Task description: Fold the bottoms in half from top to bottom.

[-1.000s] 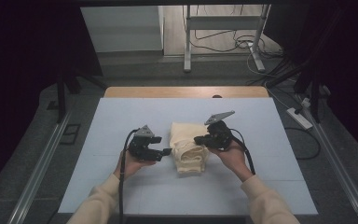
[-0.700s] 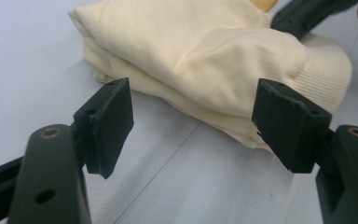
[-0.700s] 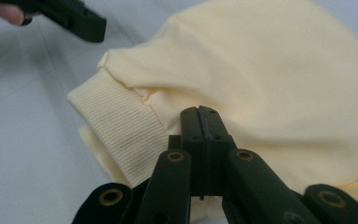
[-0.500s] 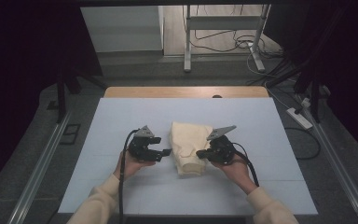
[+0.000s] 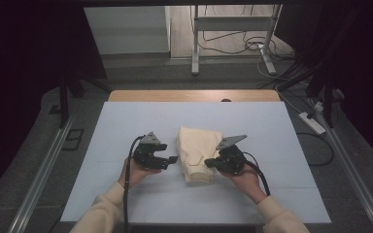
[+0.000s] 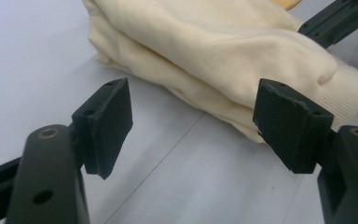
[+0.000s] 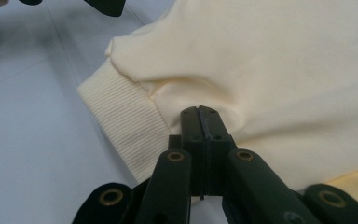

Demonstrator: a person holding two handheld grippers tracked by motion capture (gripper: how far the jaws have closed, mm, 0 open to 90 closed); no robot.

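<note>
Now | right gripper (image 7: 199, 116) pinches cream sweatshirt (image 5: 197, 148) fold | left gripper (image 6: 196, 126) open alongside | advice: lift slowly, keep layers stacked

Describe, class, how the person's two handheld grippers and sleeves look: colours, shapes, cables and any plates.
Both the left gripper and the right gripper are black, each topped by a grey three-cornered plate. A black cable trails from each back toward the person. The left gripper's pads are flat, matt black blocks on arms with brass-coloured pivots. The sleeves are cream, with ribbed cuffs.
</note>
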